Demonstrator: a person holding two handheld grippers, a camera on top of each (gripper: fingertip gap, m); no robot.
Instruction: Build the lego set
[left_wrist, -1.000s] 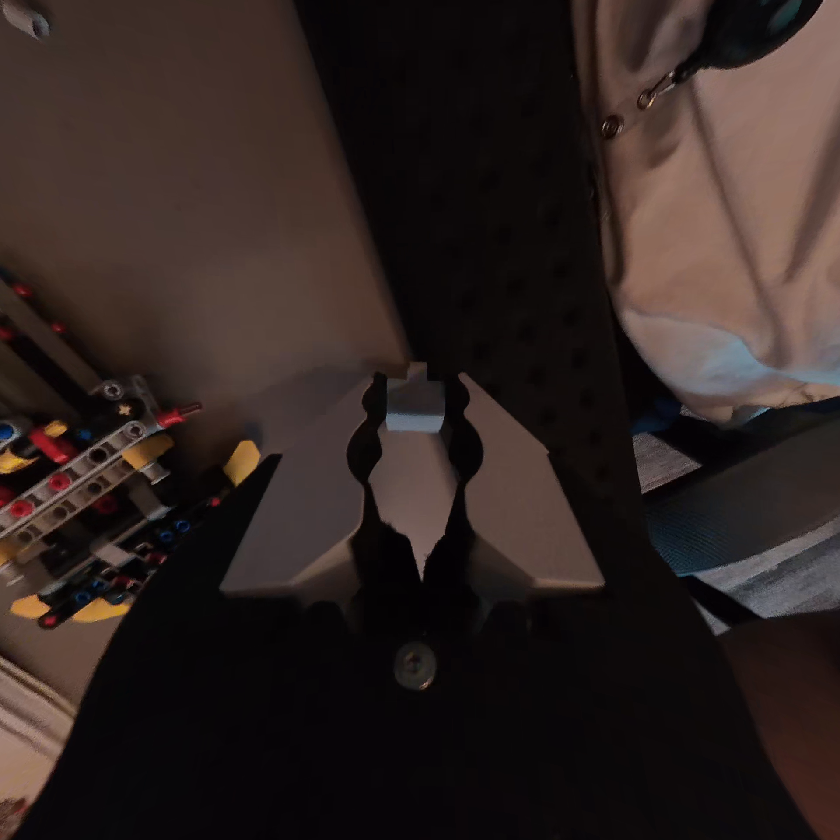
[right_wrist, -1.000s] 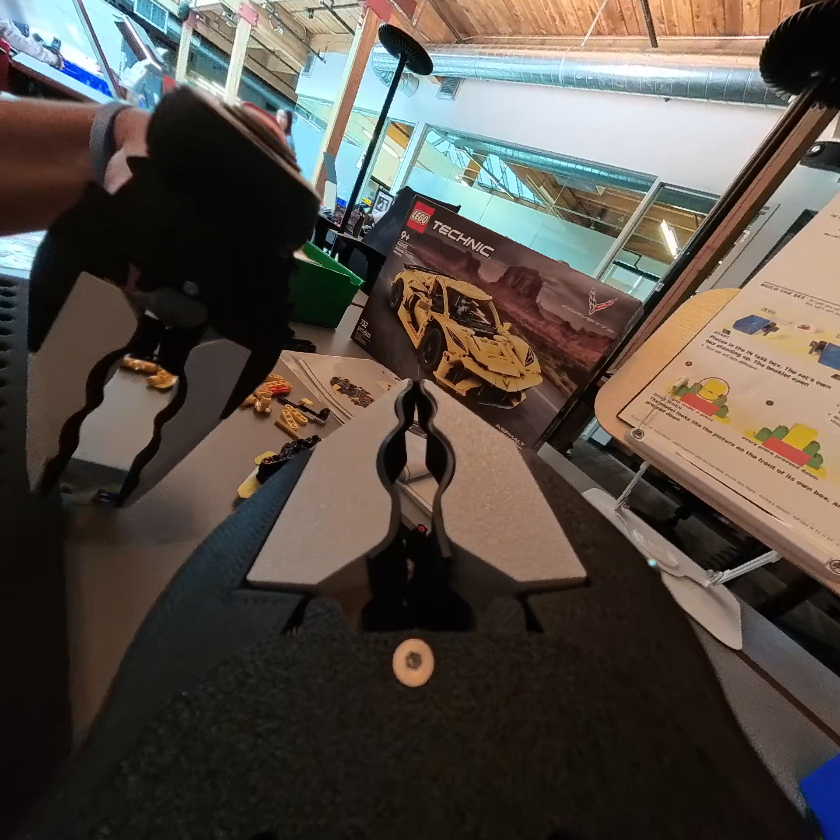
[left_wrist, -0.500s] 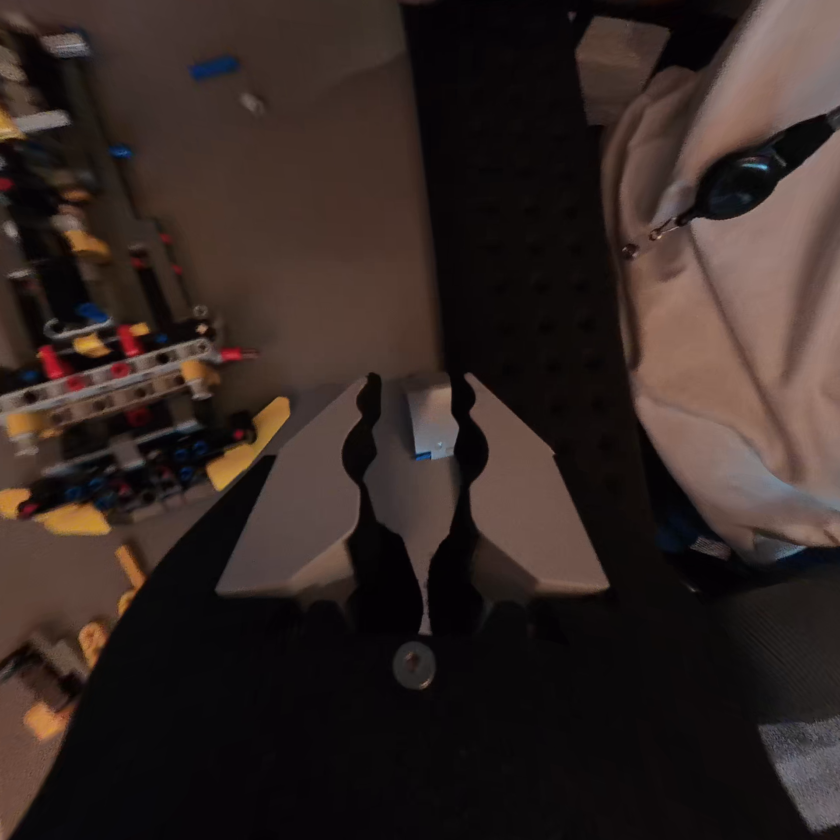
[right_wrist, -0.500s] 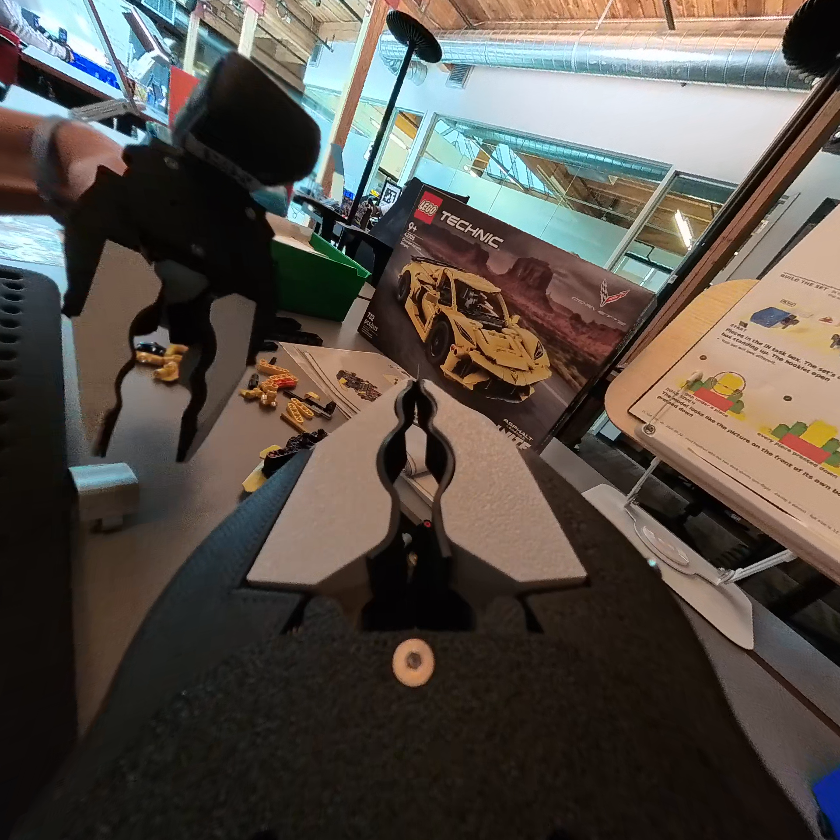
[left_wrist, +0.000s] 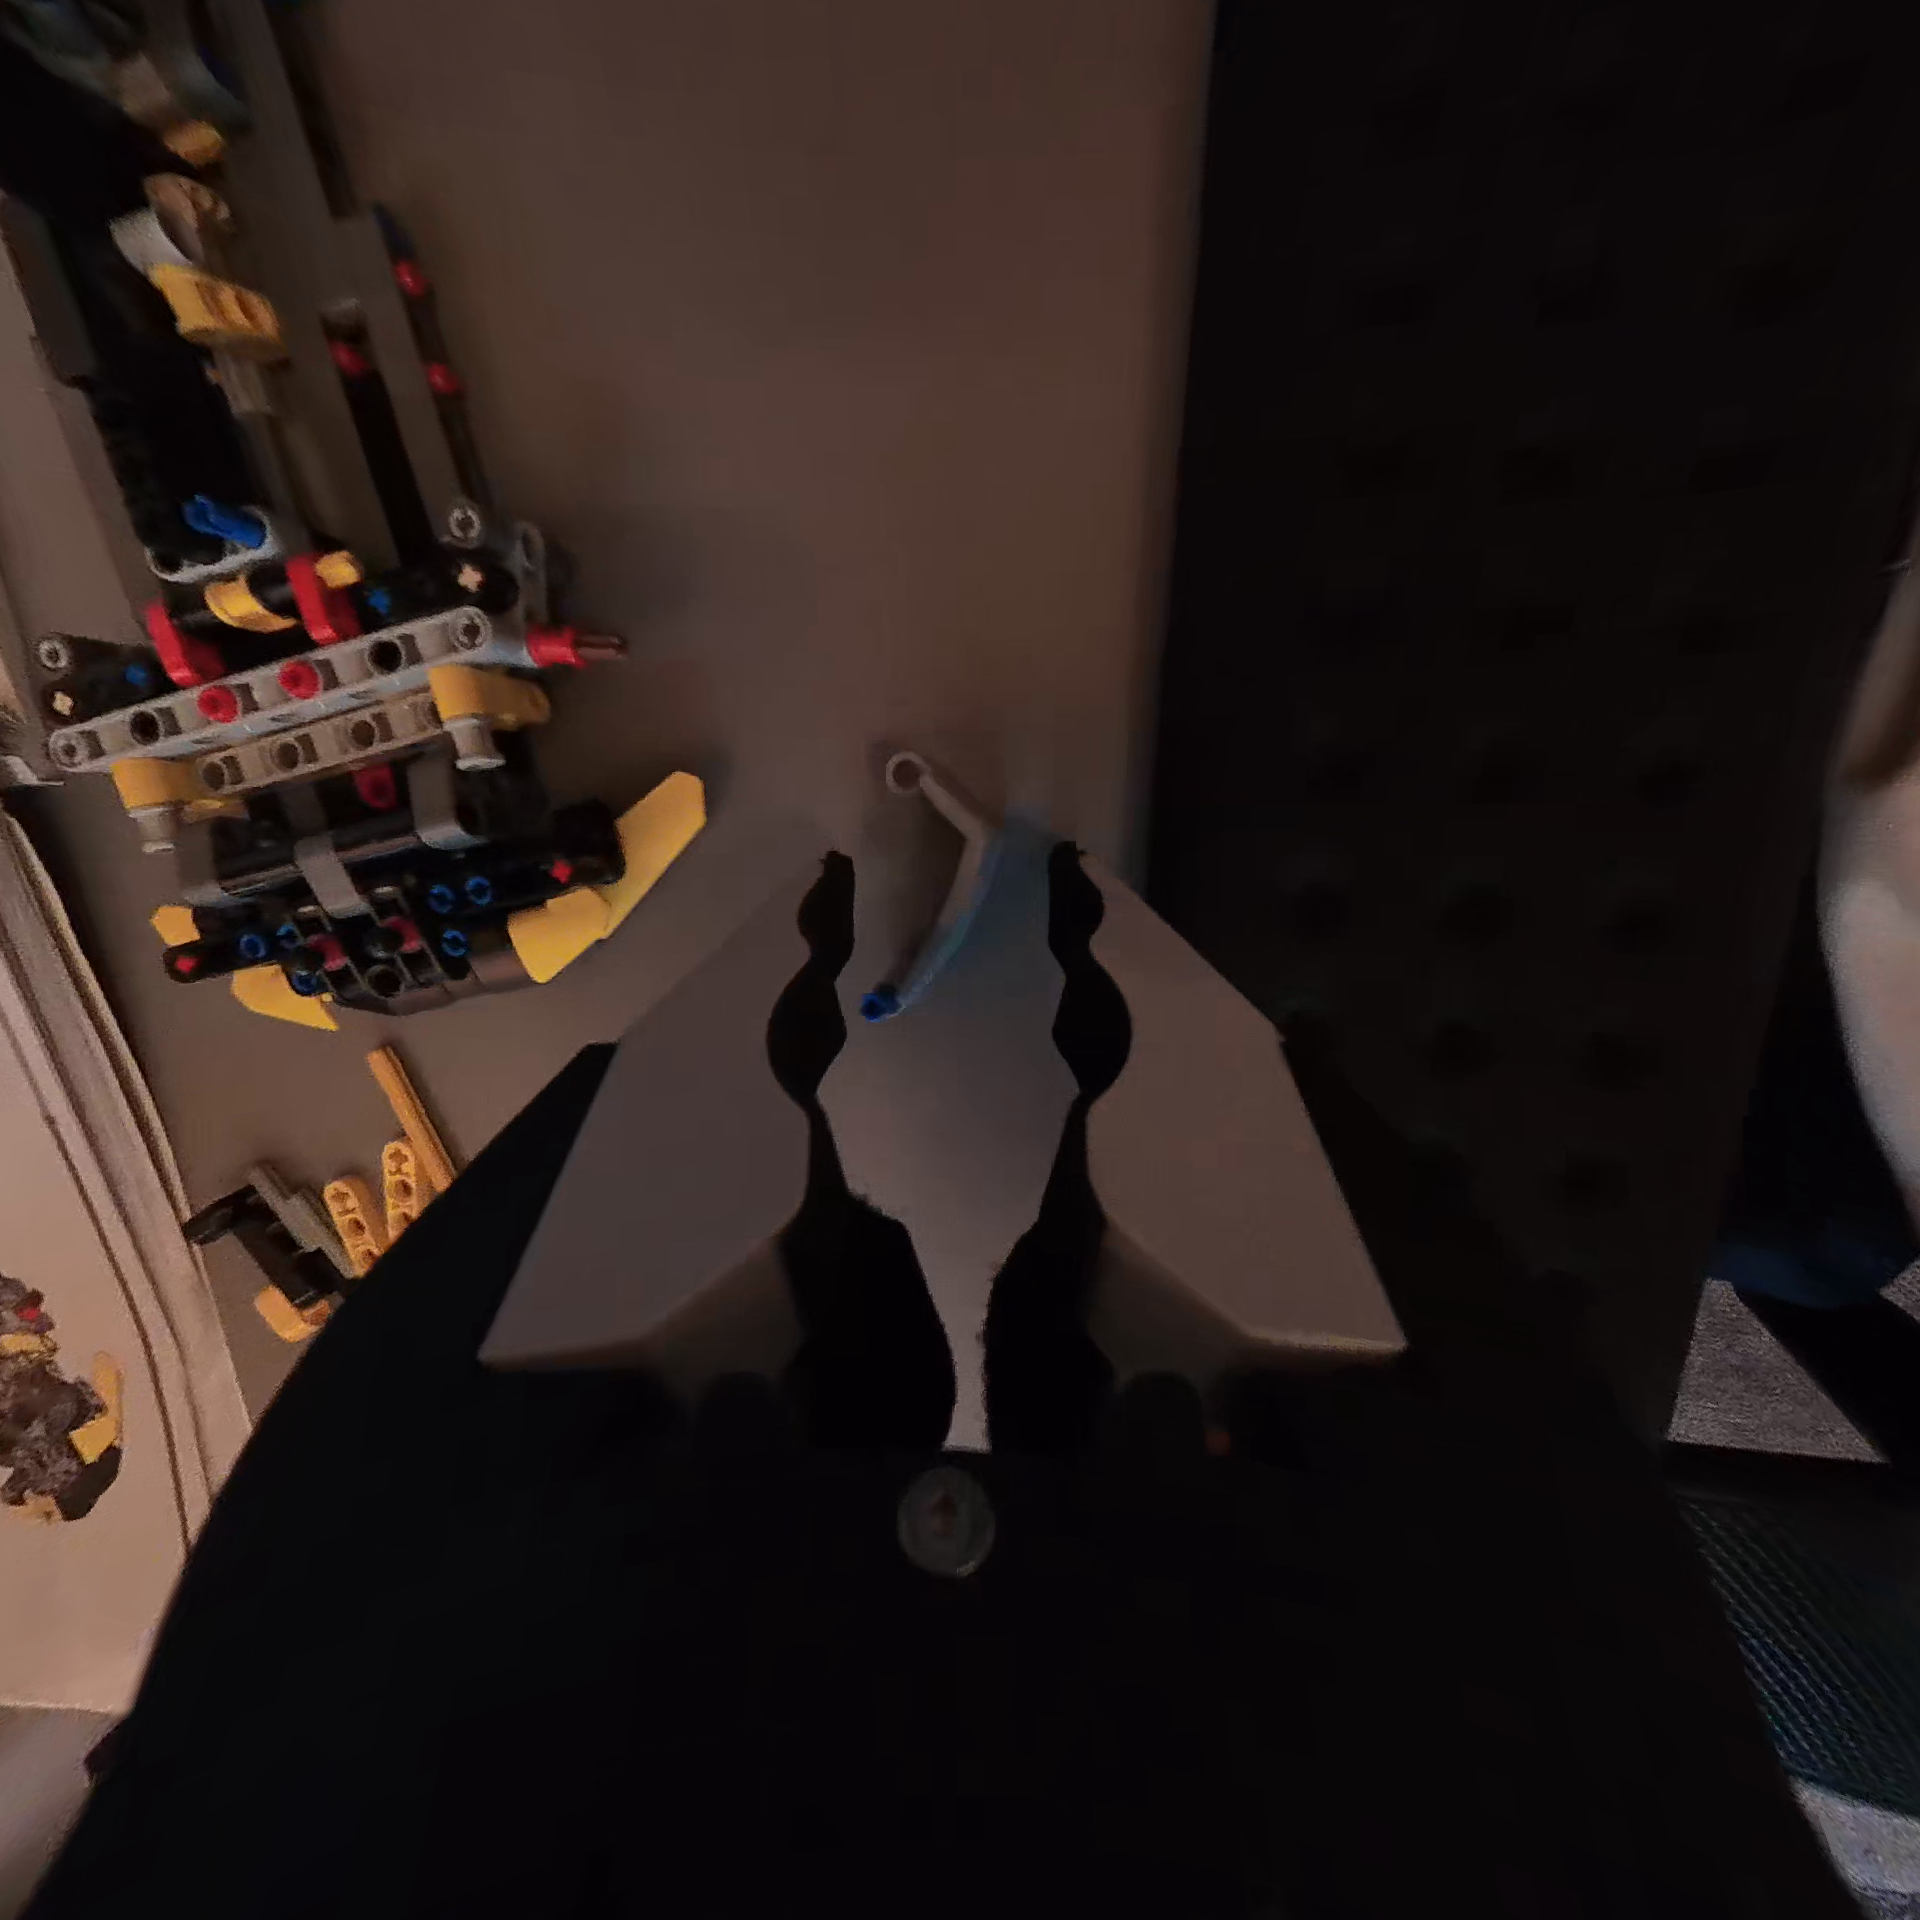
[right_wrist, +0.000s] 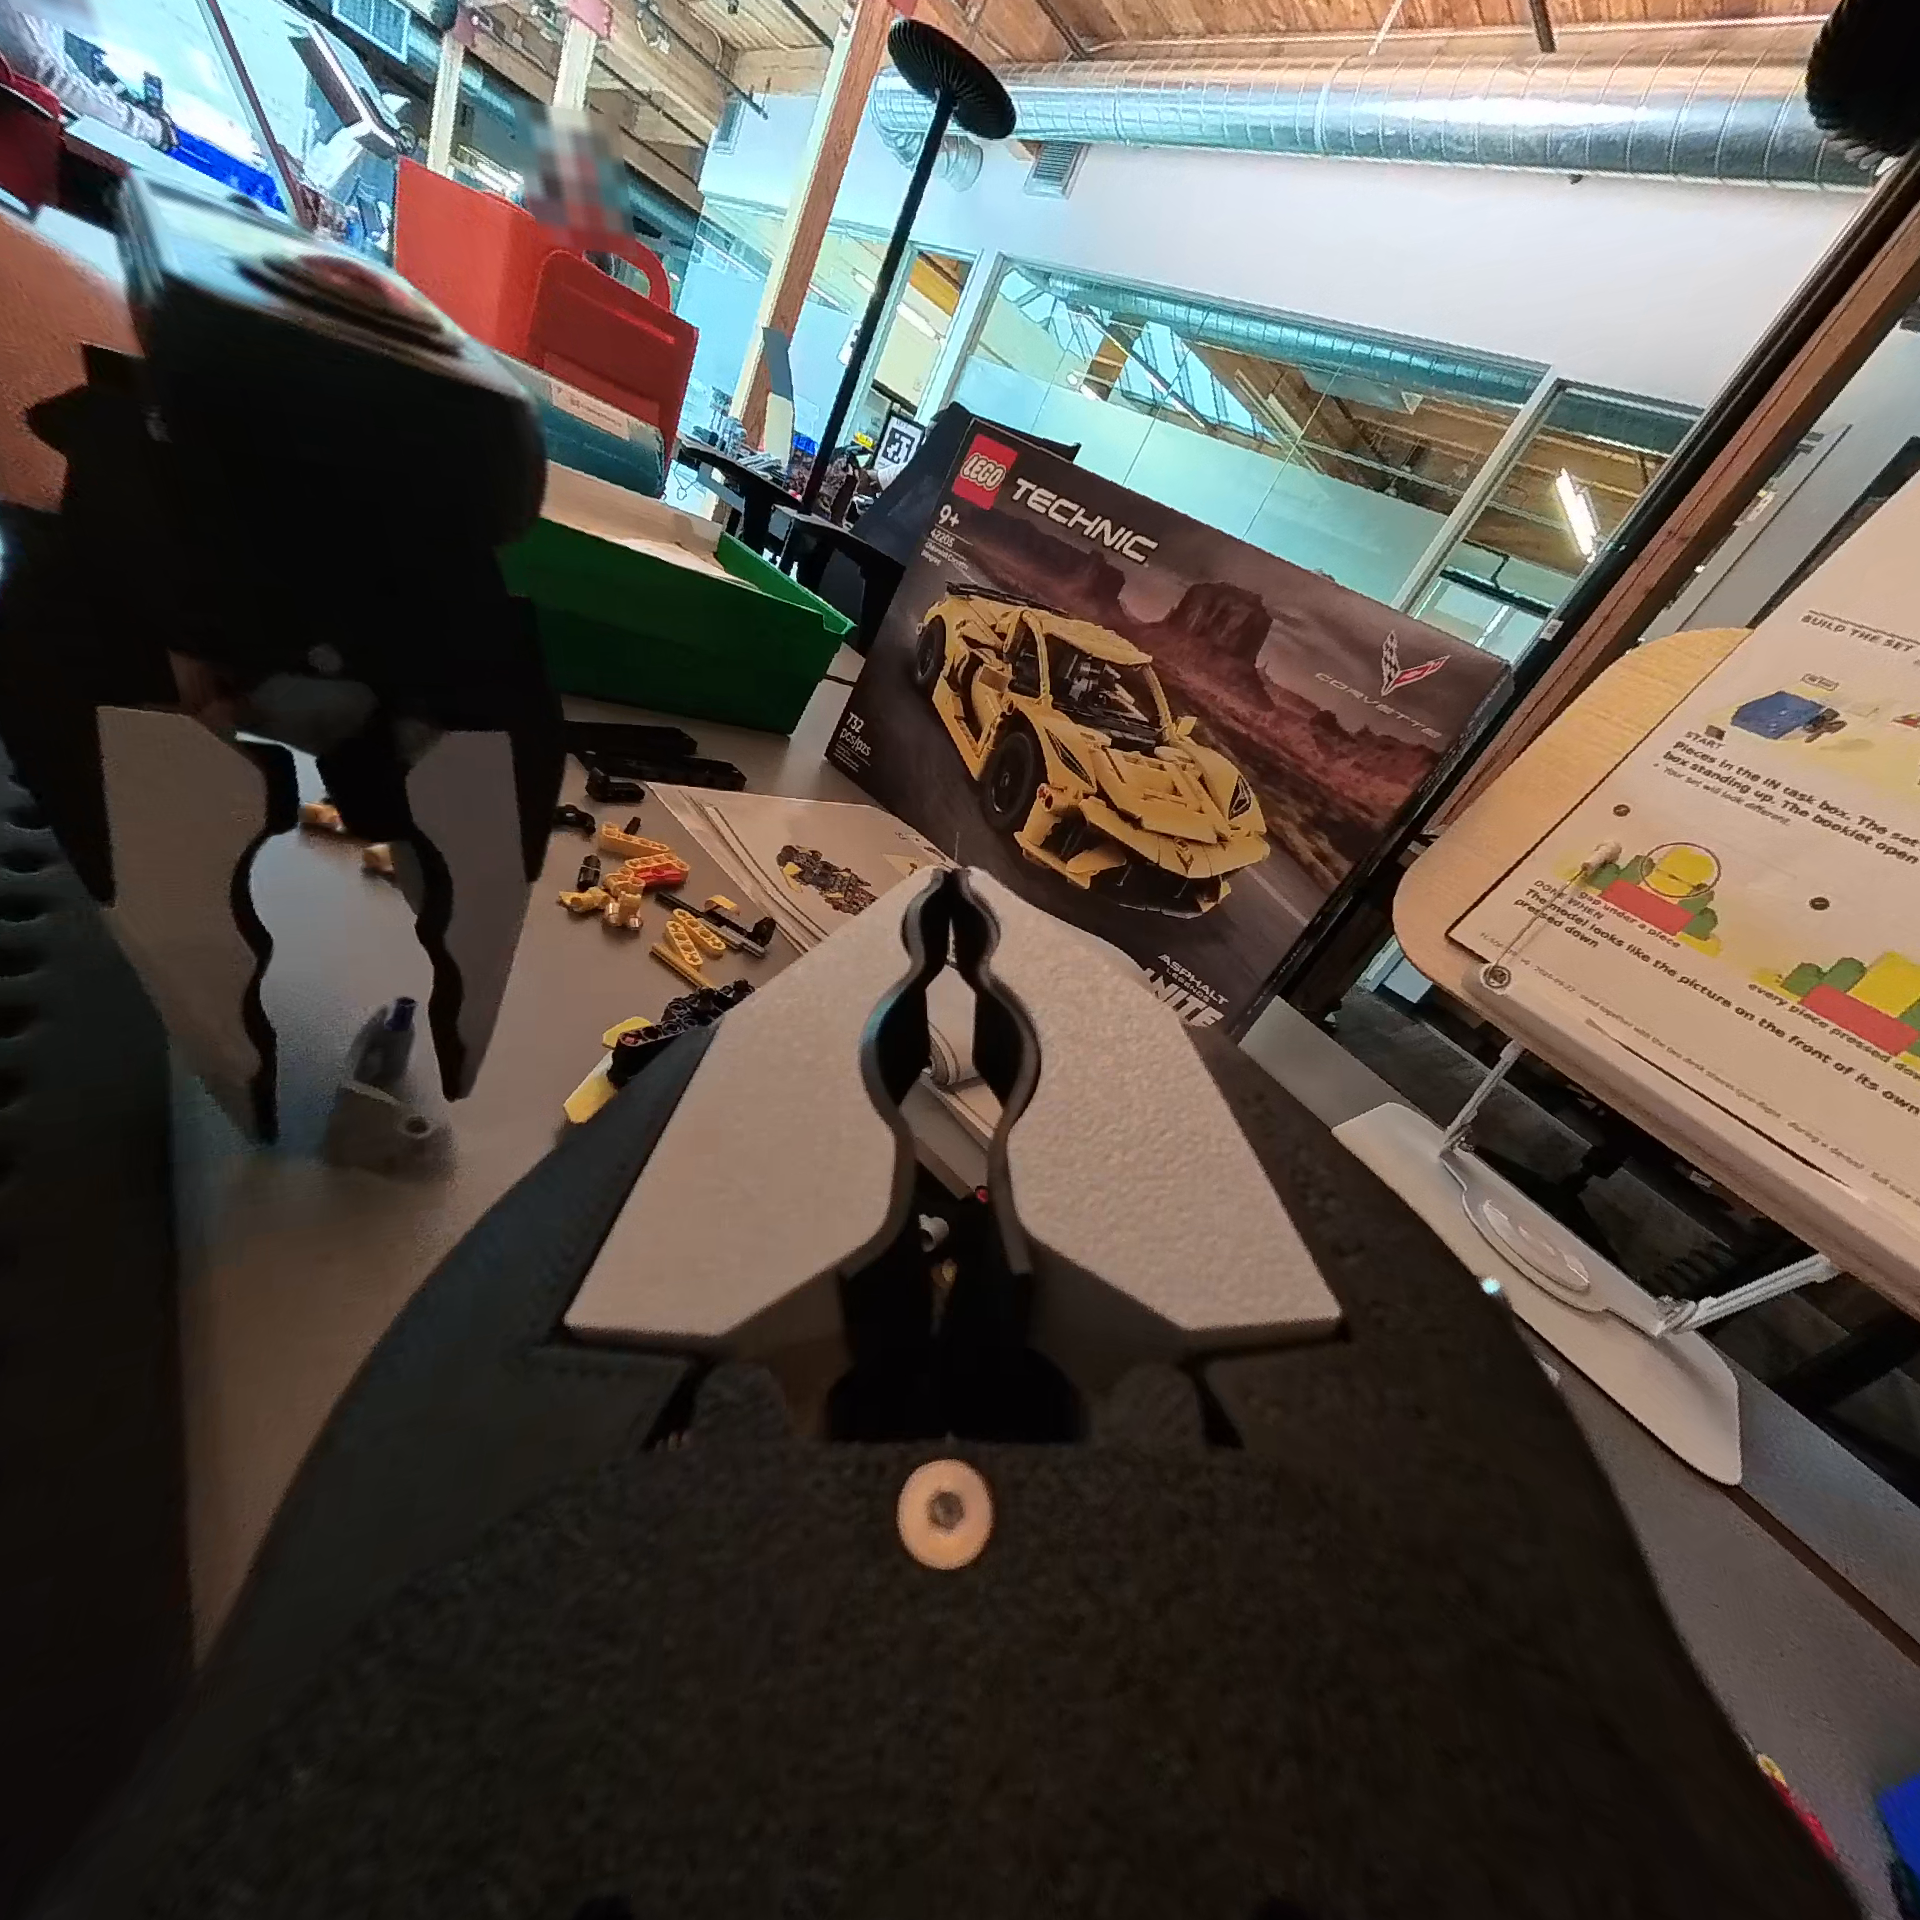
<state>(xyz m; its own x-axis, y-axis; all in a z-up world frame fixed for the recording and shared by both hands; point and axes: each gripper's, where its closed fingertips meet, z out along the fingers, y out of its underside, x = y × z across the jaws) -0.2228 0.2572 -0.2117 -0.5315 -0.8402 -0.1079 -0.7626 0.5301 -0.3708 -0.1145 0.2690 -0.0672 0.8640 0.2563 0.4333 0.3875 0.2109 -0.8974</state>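
Half-built chassis (left_wrist: 322, 727) sat left, loose yellow bits (left_wrist: 353, 1205) nearby; grey curved piece (left_wrist: 961, 894) lay on the table (left_wrist: 831, 364) between the spread-apart left gripper (left_wrist: 945, 883), blue pin end toward the camera; right gripper (right_wrist: 951, 883) was clenched, empty.

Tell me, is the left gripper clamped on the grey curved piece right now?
No, the left gripper has its jaws spread apart, and the grey curved piece lies on the table between them, ungripped.
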